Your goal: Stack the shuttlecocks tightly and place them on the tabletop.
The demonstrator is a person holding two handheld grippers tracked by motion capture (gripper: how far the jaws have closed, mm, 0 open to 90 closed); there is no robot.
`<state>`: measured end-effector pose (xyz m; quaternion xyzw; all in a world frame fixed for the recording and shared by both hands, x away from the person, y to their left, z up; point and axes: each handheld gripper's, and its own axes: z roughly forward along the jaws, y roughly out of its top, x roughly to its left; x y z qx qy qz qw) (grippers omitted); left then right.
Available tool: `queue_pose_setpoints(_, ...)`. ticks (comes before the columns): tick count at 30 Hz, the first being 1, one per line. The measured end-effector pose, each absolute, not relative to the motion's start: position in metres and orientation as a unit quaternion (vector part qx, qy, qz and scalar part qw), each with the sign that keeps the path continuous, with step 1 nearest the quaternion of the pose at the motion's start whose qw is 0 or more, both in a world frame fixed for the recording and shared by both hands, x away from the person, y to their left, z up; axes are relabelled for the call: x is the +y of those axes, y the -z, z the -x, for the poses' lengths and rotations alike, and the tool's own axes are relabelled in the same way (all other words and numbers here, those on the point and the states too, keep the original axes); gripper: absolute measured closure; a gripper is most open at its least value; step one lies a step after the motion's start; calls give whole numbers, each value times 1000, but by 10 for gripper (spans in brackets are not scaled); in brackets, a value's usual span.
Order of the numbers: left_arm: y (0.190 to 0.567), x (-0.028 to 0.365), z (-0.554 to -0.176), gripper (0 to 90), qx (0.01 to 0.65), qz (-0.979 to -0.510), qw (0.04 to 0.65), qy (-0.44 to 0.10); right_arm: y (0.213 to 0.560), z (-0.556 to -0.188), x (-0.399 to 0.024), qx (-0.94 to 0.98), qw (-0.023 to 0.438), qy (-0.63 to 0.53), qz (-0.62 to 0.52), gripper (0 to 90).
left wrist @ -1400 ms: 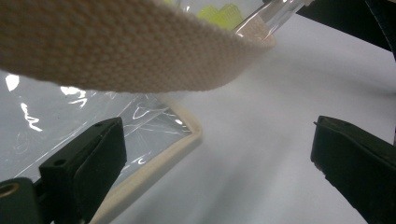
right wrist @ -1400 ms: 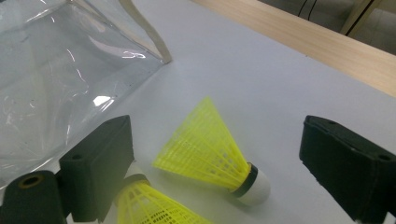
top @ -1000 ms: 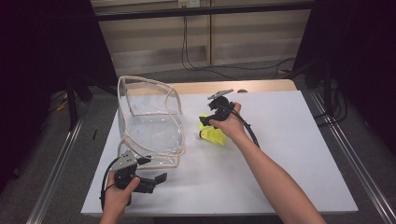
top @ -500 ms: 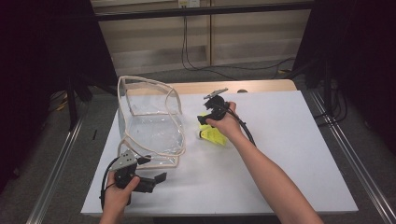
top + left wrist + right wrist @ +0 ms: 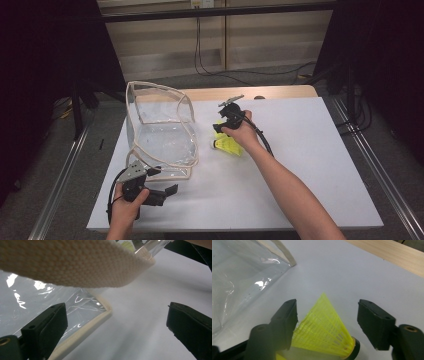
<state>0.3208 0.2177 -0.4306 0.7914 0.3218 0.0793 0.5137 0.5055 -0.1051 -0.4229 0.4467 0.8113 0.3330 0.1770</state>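
A clear plastic bag [image 5: 160, 135] with cream trim stands open on the left of the white table [image 5: 310, 150]. Yellow shuttlecocks [image 5: 229, 146] lie just right of it. My right gripper [image 5: 219, 131] points down at them. In the right gripper view, one netted yellow shuttlecock [image 5: 324, 322] lies between its jaws, which have just been closing. The left jaw touches the skirt and the right jaw stands clear, so my right gripper [image 5: 328, 312] is open. My left gripper [image 5: 165, 192] is open and holds nothing by the bag's front corner [image 5: 87, 325].
The bag's woven cream strap [image 5: 70, 262] hangs across the top of the left gripper view. A wooden strip [image 5: 280, 92] borders the table's far edge. Bare white table surface stretches right of the person's right forearm [image 5: 285, 185].
The right hand has edged slightly left above the shuttlecocks. The left hand and the bag have not moved.
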Motion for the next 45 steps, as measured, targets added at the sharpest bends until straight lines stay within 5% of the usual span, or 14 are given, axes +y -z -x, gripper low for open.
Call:
queue_pose_setpoints(13, 430, 218, -321, 36, 322, -792, 513, -80, 411, -507, -127, 802, 194, -320, -465, 487)
queue_pose_setpoints(24, 430, 218, -321, 36, 321, -792, 513, -82, 428, -505, -123, 822, 189, -301, -445, 469)
queue_pose_setpoints(38, 430, 219, -321, 36, 322, -791, 514, -83, 409, -504, -150, 803, 231, -313, -452, 875)
queue_pose_setpoints(45, 430, 218, -321, 36, 322, -791, 513, -83, 404, -501, -180, 777, 219, -342, -481, 895)
